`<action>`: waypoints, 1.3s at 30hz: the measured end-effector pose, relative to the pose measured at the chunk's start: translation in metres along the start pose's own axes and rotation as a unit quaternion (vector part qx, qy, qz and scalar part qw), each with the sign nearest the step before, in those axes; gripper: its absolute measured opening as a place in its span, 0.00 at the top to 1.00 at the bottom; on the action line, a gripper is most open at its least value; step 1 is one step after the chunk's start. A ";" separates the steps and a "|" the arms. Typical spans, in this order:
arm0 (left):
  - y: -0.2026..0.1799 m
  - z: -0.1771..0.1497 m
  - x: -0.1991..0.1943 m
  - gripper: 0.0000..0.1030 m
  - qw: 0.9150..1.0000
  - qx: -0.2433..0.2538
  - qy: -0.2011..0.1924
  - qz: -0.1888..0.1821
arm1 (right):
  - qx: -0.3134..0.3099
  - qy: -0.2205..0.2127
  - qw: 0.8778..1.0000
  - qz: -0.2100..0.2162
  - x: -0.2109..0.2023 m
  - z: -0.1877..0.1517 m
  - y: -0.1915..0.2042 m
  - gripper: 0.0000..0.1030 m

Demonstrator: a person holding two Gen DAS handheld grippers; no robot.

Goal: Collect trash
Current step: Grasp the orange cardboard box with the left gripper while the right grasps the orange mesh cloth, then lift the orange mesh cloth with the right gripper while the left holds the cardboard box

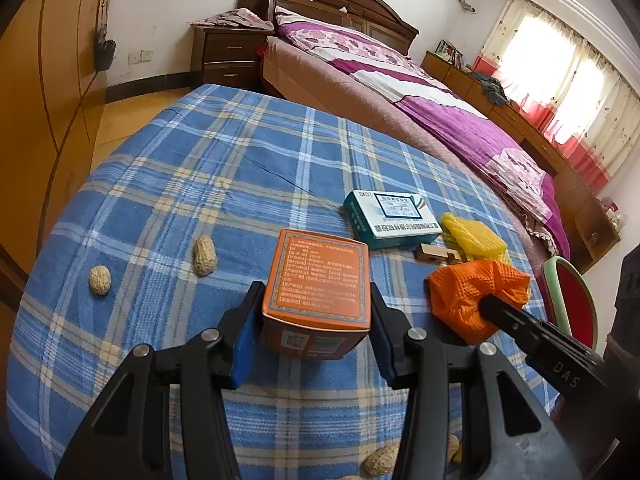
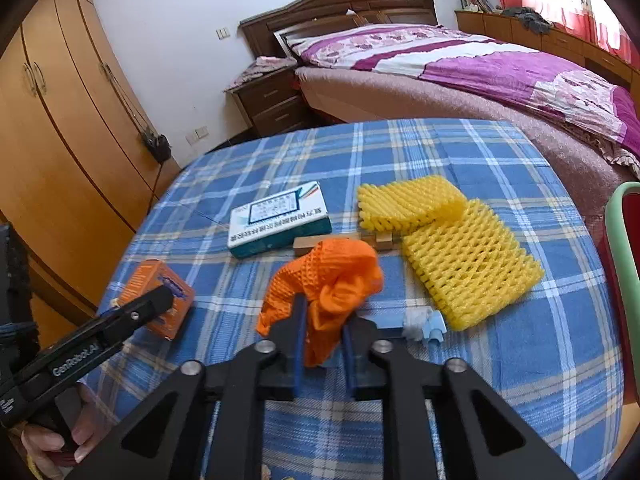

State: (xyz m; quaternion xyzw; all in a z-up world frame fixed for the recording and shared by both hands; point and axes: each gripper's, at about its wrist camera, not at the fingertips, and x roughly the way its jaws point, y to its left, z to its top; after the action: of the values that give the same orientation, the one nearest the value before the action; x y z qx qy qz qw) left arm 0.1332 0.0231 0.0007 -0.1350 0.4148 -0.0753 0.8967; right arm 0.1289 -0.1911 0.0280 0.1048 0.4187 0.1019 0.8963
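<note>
My left gripper [image 1: 316,304] is shut on an orange carton box [image 1: 318,286] and holds it over the blue plaid table [image 1: 200,160]; the box also shows in the right wrist view [image 2: 158,296]. My right gripper [image 2: 324,324] is shut on a crumpled orange foam net [image 2: 328,284], which also shows in the left wrist view [image 1: 476,296]. A teal and white box [image 2: 280,220] lies behind it. Yellow foam nets [image 2: 460,256] lie to the right. Peanut shells [image 1: 205,255] and a walnut [image 1: 99,279] lie at the left.
A wooden block [image 2: 344,240] lies between the boxes and nets. A small light blue piece with white fluff [image 2: 426,326] lies near my right fingers. A red chair with green rim [image 2: 624,264] stands at the table's right. A bed [image 2: 460,68] and a wardrobe [image 2: 60,140] stand beyond.
</note>
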 end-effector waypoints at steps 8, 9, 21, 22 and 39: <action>-0.004 -0.001 -0.010 0.52 1.000 0.000 -0.006 -0.012 | 0.023 -0.062 0.998 0.016 -0.040 -0.002 -0.002 0.94; -0.005 -0.001 -0.011 0.52 1.000 0.000 -0.006 -0.013 | 0.023 -0.067 0.997 0.015 -0.044 -0.002 -0.002 0.94; -0.022 -0.004 -0.033 0.52 0.999 0.016 -0.017 -0.032 | 0.053 -0.107 0.992 0.030 -0.094 -0.010 -0.014 0.95; -0.023 -0.004 -0.035 0.52 0.999 0.017 -0.018 -0.032 | 0.053 -0.105 0.993 0.031 -0.094 -0.011 -0.014 0.95; -0.022 -0.015 -0.038 0.52 0.999 0.018 -0.008 -0.030 | 0.037 -0.019 0.999 -0.028 -0.054 -0.043 -0.016 0.29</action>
State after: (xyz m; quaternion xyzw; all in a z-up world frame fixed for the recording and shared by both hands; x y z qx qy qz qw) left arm 0.0971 0.0089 0.0255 -0.1316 0.4020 -0.1088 0.8996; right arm 0.0636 -0.2167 0.0358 0.1279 0.4082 0.0597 0.9019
